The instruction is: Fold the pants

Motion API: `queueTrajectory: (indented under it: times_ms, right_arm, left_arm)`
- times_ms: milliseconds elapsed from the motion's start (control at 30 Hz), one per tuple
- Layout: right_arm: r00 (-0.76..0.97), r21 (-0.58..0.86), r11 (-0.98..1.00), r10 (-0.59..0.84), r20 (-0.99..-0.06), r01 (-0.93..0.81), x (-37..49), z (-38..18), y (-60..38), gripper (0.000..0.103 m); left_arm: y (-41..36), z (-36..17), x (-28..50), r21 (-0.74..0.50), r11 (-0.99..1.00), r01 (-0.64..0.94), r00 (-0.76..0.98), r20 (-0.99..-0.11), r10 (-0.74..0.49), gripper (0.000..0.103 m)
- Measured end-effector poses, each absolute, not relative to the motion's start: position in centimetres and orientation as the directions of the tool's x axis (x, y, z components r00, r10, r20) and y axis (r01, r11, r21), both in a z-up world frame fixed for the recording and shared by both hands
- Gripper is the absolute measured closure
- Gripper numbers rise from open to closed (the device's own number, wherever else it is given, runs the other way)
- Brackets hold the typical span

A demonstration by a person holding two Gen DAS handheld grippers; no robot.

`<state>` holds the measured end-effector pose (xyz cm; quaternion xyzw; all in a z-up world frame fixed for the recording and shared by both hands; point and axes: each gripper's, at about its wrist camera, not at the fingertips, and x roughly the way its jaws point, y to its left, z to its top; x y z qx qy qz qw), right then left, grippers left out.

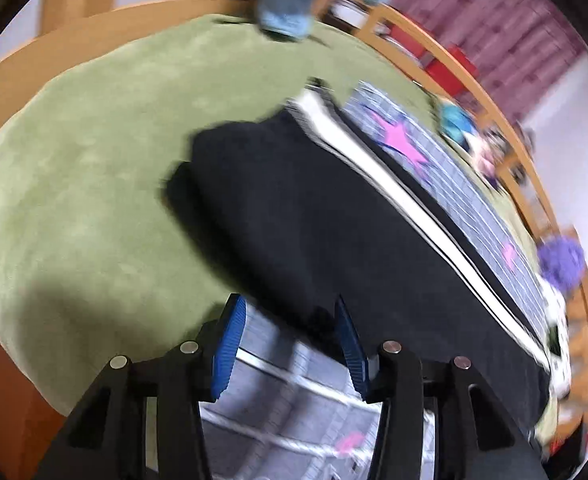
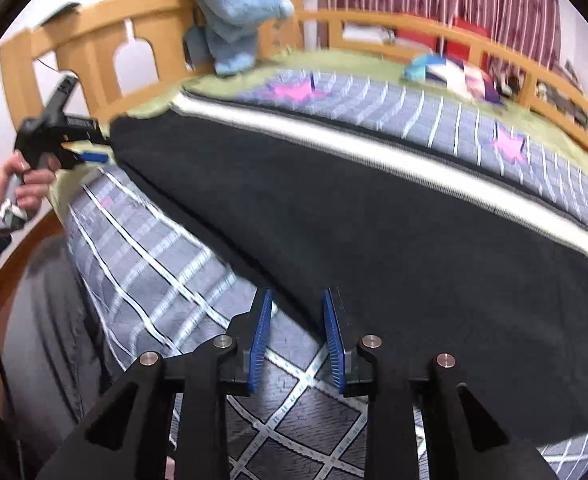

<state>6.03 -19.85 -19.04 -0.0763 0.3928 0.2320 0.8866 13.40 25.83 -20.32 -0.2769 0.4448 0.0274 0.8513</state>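
Observation:
Black pants (image 1: 318,216) with a white side stripe (image 1: 394,196) lie lengthwise on a bed; they also fill the right wrist view (image 2: 394,232). My left gripper (image 1: 289,312) is open, its blue pads (image 1: 229,344) on either side of the pants' near edge. It shows in the right wrist view (image 2: 89,156) at the pants' far left end, held by a hand. My right gripper (image 2: 298,304) is open, its pads (image 2: 261,340) straddling the pants' near edge.
A grey checked quilt (image 2: 165,264) with pink stars and a green blanket (image 1: 93,140) cover the bed. A light blue garment (image 2: 233,12) hangs on the wooden headboard (image 2: 93,40). A wooden rail (image 2: 494,40) with red boxes and small clutter (image 2: 454,72) runs along the far side.

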Motion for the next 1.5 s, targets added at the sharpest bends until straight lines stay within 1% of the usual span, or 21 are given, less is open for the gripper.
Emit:
queueTrajectory:
  times_ms: [133,200,233,333,400,433,500,600,667,700,767,867,900,933,967,1033,1133,1200,1267,1367,1500]
  right_arm:
    - [0.636,0.08,0.893,0.376,-0.674,-0.443,6.6,-17.6,-20.6,0.076]
    - [0.65,0.089,0.907,0.36,-0.669,-0.411,7.9,-17.8,-20.7,0.07]
    - [0.652,0.119,0.921,0.35,-0.672,-0.371,8.8,-18.5,-21.0,0.069]
    - [0.589,0.187,0.932,0.344,-0.731,-0.312,10.9,-21.0,-20.7,0.068]
    - [0.561,0.129,0.94,0.294,-0.774,-0.314,11.1,-22.8,-19.5,0.068]
    - [0.594,0.077,0.943,0.265,-0.76,-0.323,10.5,-23.0,-19.0,0.068]
    - [0.607,0.047,0.939,0.259,-0.752,-0.342,10.0,-23.0,-18.8,0.068]
    - [0.566,0.17,0.929,0.337,-0.752,-0.328,10.7,-22.0,-20.0,0.068]
    - [0.574,0.255,0.911,0.404,-0.712,-0.325,11.3,-20.9,-20.4,0.065]
    - [0.585,0.275,0.903,0.425,-0.691,-0.331,11.7,-20.5,-20.1,0.059]
    - [0.584,0.297,0.889,0.454,-0.673,-0.348,12.4,-20.4,-18.6,0.057]
    - [0.527,0.323,0.866,0.492,-0.693,-0.383,13.6,-22.0,-15.5,0.056]
    - [0.494,0.32,0.862,0.492,-0.717,-0.394,13.8,-22.9,-14.3,0.052]
    - [0.502,0.245,0.881,0.439,-0.745,-0.406,13.6,-23.8,-12.8,0.052]
    - [0.535,0.179,0.885,0.408,-0.74,-0.429,13.0,-23.6,-12.1,0.052]
    - [0.521,0.165,0.873,0.415,-0.746,-0.458,12.6,-23.1,-11.8,0.052]
    - [0.464,0.301,0.847,0.499,-0.732,-0.438,13.1,-22.1,-14.0,0.052]
    - [0.478,0.354,0.85,0.515,-0.711,-0.39,13.1,-21.2,-16.1,0.052]
    - [0.511,0.354,0.865,0.497,-0.702,-0.356,12.9,-20.4,-17.5,0.052]
    - [0.555,0.327,0.894,0.446,-0.702,-0.305,12.1,-19.2,-19.9,0.052]
    - [0.583,0.269,0.93,0.366,-0.725,-0.249,10.9,-19.0,-22.5,0.052]
  left_arm:
    - [21.6,-18.1,13.5,-0.399,0.902,-0.165,0.619,-0.754,-0.221,0.059]
    - [19.0,-17.2,14.2,-0.353,0.931,-0.091,0.626,-0.748,-0.222,0.051]
    - [17.7,-16.9,14.6,-0.333,0.941,-0.061,0.628,-0.745,-0.223,0.043]
    - [13.5,-16.9,15.6,-0.284,0.958,0.036,0.619,-0.746,-0.245,0.041]
    - [11.1,-18.0,15.8,-0.265,0.961,0.079,0.598,-0.758,-0.259,0.041]
    - [10.4,-19.0,15.7,-0.266,0.959,0.096,0.581,-0.767,-0.271,0.041]
    - [9.4,-21.0,15.1,-0.227,0.967,0.118,0.544,-0.8,-0.254,0.041]
    - [8.4,-21.4,13.0,-0.115,0.978,0.173,0.578,-0.792,-0.196,0.04]
    - [8.7,-21.0,12.3,-0.117,0.976,0.182,0.58,-0.789,-0.203,0.04]
    - [9.4,-20.6,12.2,-0.144,0.975,0.171,0.584,-0.782,-0.218,0.04]
    - [11.6,-19.7,12.2,-0.204,0.974,0.1,0.604,-0.765,-0.222,0.04]
    - [16.4,-18.6,12.3,-0.239,0.968,-0.083,0.654,-0.745,-0.127,0.04]
    - [18.8,-18.4,12.2,-0.258,0.951,-0.17,0.672,-0.736,-0.08,0.039]
    - [20.5,-18.4,12.1,-0.28,0.933,-0.226,0.679,-0.732,-0.055,0.039]
    - [22.5,-18.7,12.1,-0.312,0.906,-0.285,0.682,-0.73,-0.036,0.039]
    - [26.0,-19.3,12.5,-0.385,0.846,-0.37,0.676,-0.736,-0.04,0.039]
    - [28.9,-20.5,12.9,-0.464,0.786,-0.409,0.67,-0.738,-0.087,0.039]
    - [29.3,-20.9,13.3,-0.476,0.783,-0.4,0.67,-0.735,-0.105,0.039]
    - [29.3,-21.4,14.2,-0.48,0.791,-0.379,0.66,-0.739,-0.133,0.035]
    - [30.1,-22.8,15.7,-0.511,0.747,-0.425,0.649,-0.747,-0.142,0.035]
    - [31.4,-23.4,15.9,-0.591,0.647,-0.481,0.699,-0.705,-0.125,0.037]
